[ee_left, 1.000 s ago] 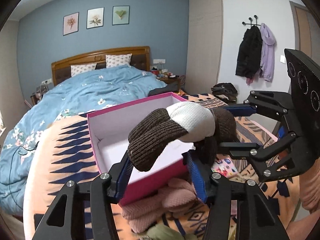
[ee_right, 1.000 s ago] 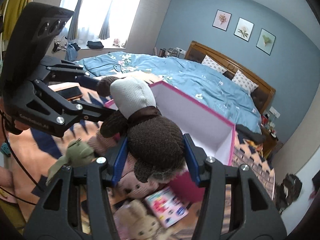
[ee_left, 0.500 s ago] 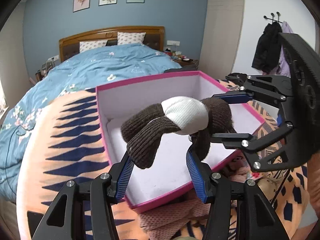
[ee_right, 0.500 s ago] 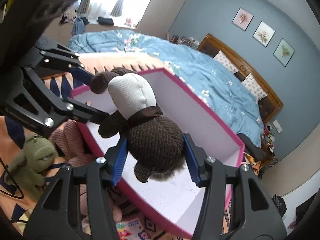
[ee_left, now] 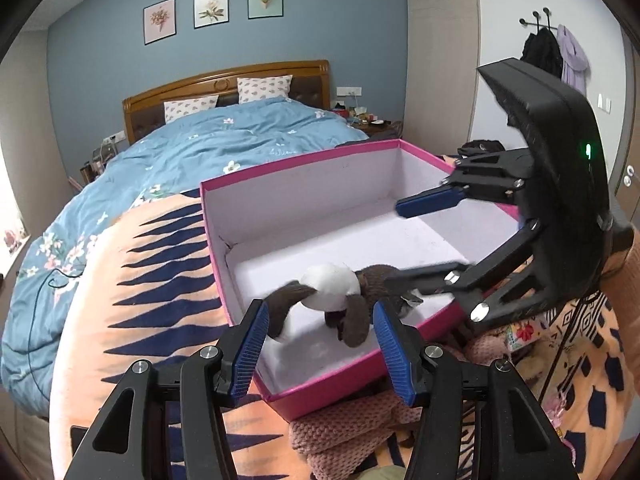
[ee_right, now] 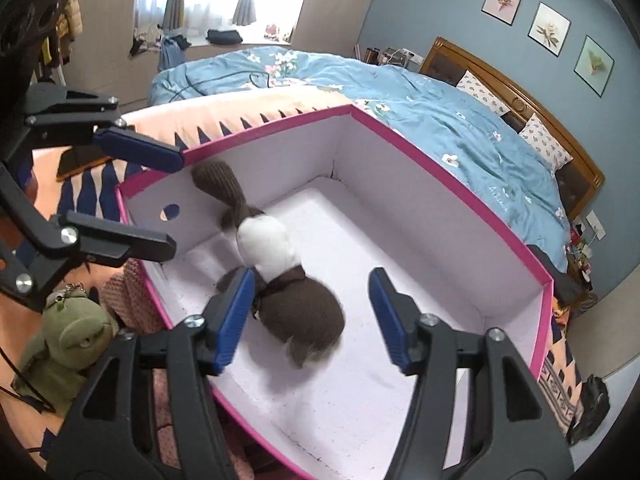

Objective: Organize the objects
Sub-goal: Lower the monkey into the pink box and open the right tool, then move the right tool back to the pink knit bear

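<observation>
While the right claw (ee_right: 310,316) has just been opening, its jaws stand apart beside the knitted toy's (ee_right: 280,276) brown head. Farther in, the left claw (ee_left: 318,346) is apart too; the toy lies inside the pink box (ee_left: 296,164).

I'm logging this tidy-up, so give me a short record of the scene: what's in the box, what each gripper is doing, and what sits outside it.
Container: pink box, white inside, on the orange patterned blanket
In box: brown and white knitted plush toy, lying on the box floor
Right gripper: open, jaws have just been opening; the toy's brown end lies between them, not pressed
Left gripper: open, not gripping the toy
Outside box: green plush toy and pink knitted item, beside the box
</observation>
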`<state>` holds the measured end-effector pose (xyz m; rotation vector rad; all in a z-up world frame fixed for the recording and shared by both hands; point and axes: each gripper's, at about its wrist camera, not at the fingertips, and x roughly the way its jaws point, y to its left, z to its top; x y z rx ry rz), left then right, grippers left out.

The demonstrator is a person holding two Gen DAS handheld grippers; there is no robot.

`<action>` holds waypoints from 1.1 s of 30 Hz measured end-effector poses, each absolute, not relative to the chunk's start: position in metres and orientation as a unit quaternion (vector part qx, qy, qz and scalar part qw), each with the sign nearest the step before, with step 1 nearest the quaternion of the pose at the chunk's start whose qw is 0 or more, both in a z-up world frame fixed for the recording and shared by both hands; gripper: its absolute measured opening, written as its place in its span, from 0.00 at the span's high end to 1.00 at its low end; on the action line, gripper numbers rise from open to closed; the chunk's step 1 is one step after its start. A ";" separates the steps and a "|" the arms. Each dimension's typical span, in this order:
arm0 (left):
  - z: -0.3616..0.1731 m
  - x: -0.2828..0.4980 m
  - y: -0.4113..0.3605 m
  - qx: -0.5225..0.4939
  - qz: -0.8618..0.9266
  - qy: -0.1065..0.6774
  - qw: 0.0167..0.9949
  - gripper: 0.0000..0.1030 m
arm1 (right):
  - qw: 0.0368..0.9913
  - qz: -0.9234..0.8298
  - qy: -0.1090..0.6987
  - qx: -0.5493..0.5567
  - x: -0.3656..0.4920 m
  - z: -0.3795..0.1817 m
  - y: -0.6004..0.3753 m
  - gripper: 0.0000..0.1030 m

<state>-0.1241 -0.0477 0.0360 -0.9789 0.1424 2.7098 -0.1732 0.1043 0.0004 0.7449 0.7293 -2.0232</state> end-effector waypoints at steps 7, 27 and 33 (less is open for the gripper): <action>0.033 -0.124 -0.054 -0.333 0.933 0.035 0.128 0.39 | 0.395 -0.818 0.205 0.364 -0.188 0.000 0.164 0.35; 0.035 -0.097 -0.059 -0.307 0.945 0.024 0.112 0.35 | 0.405 -0.835 0.075 0.364 -0.133 0.019 0.198 0.34; 0.046 -0.055 -0.051 -0.270 0.952 0.025 0.139 0.27 | 0.422 -0.856 0.090 0.285 -0.058 0.031 0.199 0.34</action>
